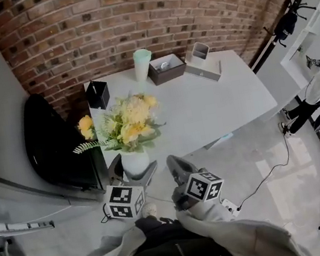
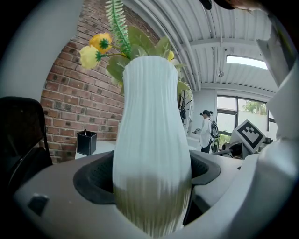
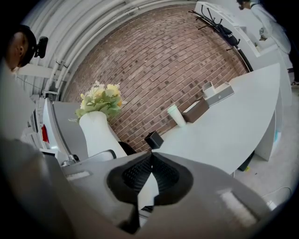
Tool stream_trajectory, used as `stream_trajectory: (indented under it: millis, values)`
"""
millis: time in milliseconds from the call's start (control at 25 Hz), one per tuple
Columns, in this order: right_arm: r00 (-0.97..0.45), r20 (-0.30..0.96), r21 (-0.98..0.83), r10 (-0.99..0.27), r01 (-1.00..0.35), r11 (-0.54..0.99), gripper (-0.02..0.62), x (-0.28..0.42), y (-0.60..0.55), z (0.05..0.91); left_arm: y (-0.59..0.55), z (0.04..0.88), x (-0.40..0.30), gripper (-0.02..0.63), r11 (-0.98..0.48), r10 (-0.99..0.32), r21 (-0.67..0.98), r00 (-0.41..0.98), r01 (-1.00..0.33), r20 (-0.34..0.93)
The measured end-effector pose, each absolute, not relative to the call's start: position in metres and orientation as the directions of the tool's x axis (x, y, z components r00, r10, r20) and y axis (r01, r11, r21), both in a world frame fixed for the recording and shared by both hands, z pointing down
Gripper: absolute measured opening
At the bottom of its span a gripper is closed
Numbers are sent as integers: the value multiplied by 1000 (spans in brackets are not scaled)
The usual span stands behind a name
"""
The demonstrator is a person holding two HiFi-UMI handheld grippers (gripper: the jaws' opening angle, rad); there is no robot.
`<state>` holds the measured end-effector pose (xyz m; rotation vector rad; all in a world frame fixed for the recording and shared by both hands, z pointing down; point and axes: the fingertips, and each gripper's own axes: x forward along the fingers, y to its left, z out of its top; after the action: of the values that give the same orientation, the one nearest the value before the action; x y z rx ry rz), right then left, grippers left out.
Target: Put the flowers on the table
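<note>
**A:** Entry. Left gripper: jaws clamped on the lower body of the white vase, one on each side. The yellow flowers stand upright in it. Right gripper: jaws pressed together with nothing between them, held off the near edge of the table.

**B:** Vase position relative to the table?

**A:** At the table's near left corner, carried in the air. The head view puts the base about at the near edge. Cannot tell whether it is over the top. By my reading it is not yet set down.

**B:** What occupies the table?

**A:** Everything sits along the table's far edge: black pen holder at the far left corner, then pale green cup, brown tray and grey box. The table's near half shows only bare white top.

**B:** Method for the placing step?

**A:** Judgement only.
- Bring the vase forward over the table's near half, well inside the edge and apart from the far-edge items.
- Hold it vertical, since the bouquet likely makes it top-heavy.
- Lower until the base sits flat, and only then part the jaws, straight outward.
- Withdraw low, toward the near edge and clear of the leaves.

Risk: the ribbed, tapering body could slide if the grip eases early. The right gripper is free to steady the vase if it rocks.
</note>
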<state>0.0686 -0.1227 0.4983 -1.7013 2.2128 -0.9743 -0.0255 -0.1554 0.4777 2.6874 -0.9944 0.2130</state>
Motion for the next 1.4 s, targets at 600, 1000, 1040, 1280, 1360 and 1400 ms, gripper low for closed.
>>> stream_trajectory:
  millis: [600,1000,1040,1280,1360,1400]
  values:
    - [-282,249,-523,-927,-844,116,-1,84,-185,478,-235,463,3,453,-747,-613,197,772,-635,164]
    - [-295,237,-500,-926,-854,144,0,117,-253,469,-326,467,30,453,-700,-681,173,721,-693,130]
    - [-300,235,-496,-925,-855,151,0,120,-262,469,-336,469,32,453,-692,-690,169,712,-702,131]
    - [-335,239,-496,-911,-849,182,0,151,-326,478,-409,484,55,453,-626,-752,150,643,-766,143]
    - [-347,245,-485,-905,-852,195,-2,162,-346,483,-431,489,63,453,-607,-771,127,620,-785,146]
    - [-357,245,-482,-901,-852,206,0,164,-352,485,-437,490,65,454,-598,-780,110,608,-794,148]
